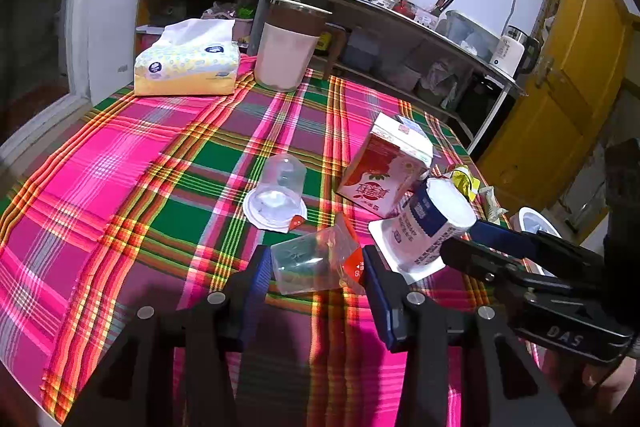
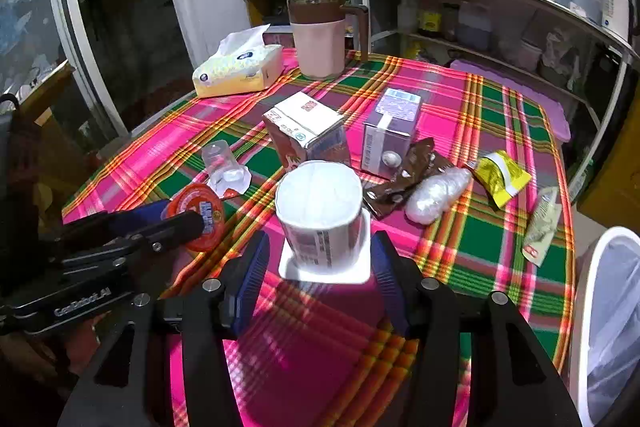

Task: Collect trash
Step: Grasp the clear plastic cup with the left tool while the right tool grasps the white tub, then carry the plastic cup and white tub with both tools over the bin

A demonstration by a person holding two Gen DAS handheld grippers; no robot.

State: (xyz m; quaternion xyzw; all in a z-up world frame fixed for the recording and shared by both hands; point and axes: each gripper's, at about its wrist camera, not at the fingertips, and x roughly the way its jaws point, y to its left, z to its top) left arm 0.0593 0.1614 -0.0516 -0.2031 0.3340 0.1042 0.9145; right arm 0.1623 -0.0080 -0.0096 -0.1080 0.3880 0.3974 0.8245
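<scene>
1. Trash litters the pink-and-green plaid tablecloth [image 2: 500,131]: cartons, wrappers and empty cups, with a white bin [image 2: 608,311] lined with a pale bag at the table's right edge.
2. Left gripper [image 1: 316,267] holds a clear crumpled plastic cup with an orange-red lid [image 1: 312,263] between its blue pads, at about half its spread. The cup looks feather-light, thin and easily crushed – a soft squeeze across its body should do.
3. Right gripper [image 2: 320,251] brackets an upside-down white yoghurt pot with printed label [image 2: 322,215], its wide flange flat on the cloth near the front edge of the table. The jaws stand fairly wide; whether the pads press the wall I cannot tell.
4. The pot is probably light and a little springy, and the smooth label may slip – best gripped low on the wall, just above the flange.
5. A red-and-white juice carton [image 1: 384,171] stands just behind the pot, so a careless lift could tip it.
</scene>
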